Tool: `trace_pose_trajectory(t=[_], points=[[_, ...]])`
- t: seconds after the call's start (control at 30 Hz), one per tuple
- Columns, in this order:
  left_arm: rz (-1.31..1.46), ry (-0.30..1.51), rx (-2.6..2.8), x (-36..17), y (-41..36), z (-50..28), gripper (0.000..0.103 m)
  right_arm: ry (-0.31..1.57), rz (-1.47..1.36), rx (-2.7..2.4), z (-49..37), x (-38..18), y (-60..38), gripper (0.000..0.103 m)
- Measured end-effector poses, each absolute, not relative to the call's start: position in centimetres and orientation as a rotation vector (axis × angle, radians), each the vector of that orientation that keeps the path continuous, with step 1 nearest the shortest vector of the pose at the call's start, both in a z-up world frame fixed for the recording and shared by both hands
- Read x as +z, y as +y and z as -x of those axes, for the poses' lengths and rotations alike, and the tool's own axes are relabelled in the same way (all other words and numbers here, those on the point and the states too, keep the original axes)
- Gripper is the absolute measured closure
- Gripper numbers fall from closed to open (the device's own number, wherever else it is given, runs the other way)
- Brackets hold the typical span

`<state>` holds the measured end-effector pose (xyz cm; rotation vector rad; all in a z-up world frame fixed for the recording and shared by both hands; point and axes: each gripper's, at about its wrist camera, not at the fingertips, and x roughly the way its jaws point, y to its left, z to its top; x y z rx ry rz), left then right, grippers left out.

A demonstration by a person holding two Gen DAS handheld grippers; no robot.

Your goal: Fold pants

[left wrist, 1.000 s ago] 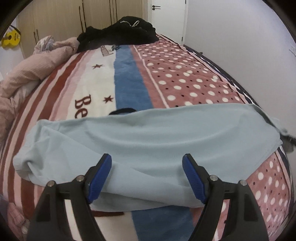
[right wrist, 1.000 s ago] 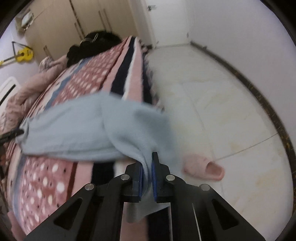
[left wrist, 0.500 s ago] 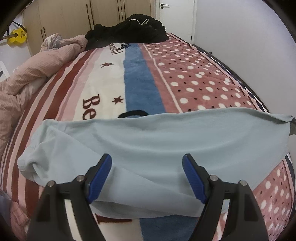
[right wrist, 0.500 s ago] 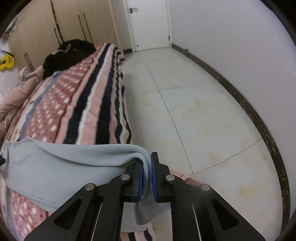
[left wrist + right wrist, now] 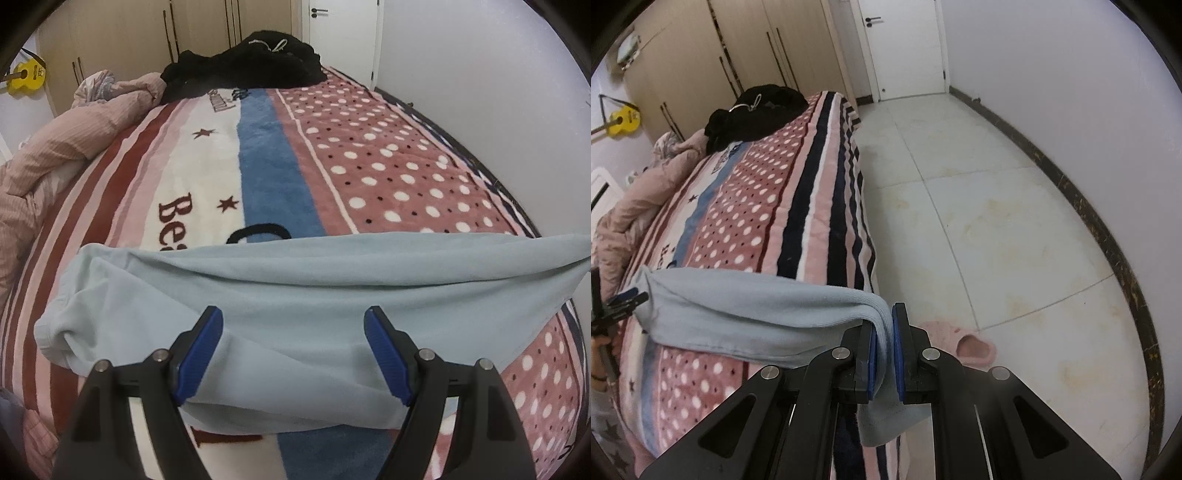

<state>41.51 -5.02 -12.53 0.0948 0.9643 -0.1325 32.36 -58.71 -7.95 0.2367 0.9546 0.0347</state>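
Note:
Light blue pants [image 5: 295, 295] lie across the patterned bed blanket [image 5: 369, 166], stretched from left to right. My left gripper [image 5: 293, 314] stands open over the pants' near edge, its blue pads [image 5: 201, 343] wide apart and the cloth lying loose between them. In the right wrist view my right gripper [image 5: 884, 332] is shut on one end of the pants [image 5: 757, 306], held up beyond the bed's side edge. The cloth runs taut from there back to the left gripper [image 5: 626, 299], and a short flap hangs below the right jaws.
A black clothes pile [image 5: 251, 55] lies at the bed's far end and a pink duvet [image 5: 74, 136] along its left side. A pink slipper [image 5: 971, 343] sits on the tiled floor [image 5: 997, 221] right of the bed. Wardrobe doors [image 5: 738, 48] and a white door [image 5: 905, 48] stand behind.
My right gripper has risen with the pants' end, lifting it off the bed's side and pulling the cloth taut. The left gripper has stayed open in much the same place.

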Motion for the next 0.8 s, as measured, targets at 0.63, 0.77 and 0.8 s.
trace_pose_trajectory(t=[0.63, 0.77, 0.8], points=[[-0.021, 1.083, -0.182, -16.2, -4.1, -45.4, 0.027, 0.957, -0.219, -0.060, -36.9, -16.0, -56.9, 0.069], [-0.006, 1.092, -0.217, -16.5, -5.5, -45.6, 0.027, 0.915, -0.268, 0.285, -35.9, -12.9, -50.1, 0.070], [-0.019, 1.091, -0.218, -16.6, -5.9, -45.7, 0.027, 0.937, -0.248, 0.362, -36.0, -13.0, -47.5, 0.071]])
